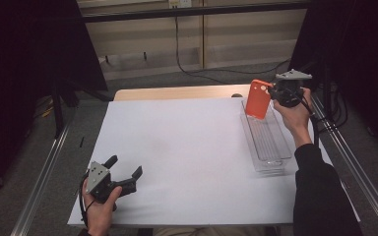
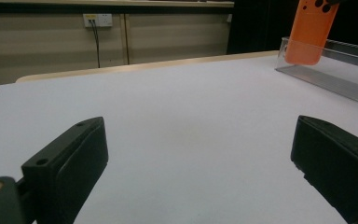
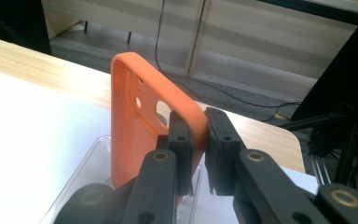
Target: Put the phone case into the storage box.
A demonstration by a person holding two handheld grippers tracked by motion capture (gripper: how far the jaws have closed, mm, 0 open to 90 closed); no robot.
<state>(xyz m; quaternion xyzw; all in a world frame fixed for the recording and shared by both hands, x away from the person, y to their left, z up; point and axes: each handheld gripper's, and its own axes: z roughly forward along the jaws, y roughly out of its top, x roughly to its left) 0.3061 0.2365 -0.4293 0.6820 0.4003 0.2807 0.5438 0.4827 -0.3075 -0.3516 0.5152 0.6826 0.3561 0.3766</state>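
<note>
- The right tool is clenched on one edge of an orange phone case, holding it upright over the far end of a clear plastic tray on the right side of the surface.
- In the right gripper view the two black jaws pinch the case's side wall near the camera cut-outs — the case stands tall in front of them, its hollow side towards the tool.
- The case hangs above the tray, lower end close to the tray's far wall; whether it touches the tray I cannot tell.
- The left tool rests near the front left corner of the surface, released — its jaws stand wide apart with nothing between them, well apart from the tray.
- From the left gripper view the case shows far off at the upper right, dipping behind the tray's clear wall.
- The step in hand looks like setting the case into the tray, and it seems close to done, with the carry over and the lowering left.
- The next move likely calls for tipping the case flatter, so that its length runs along the narrow tray, easing it down until the floor bears it, and only then letting go.
</note>
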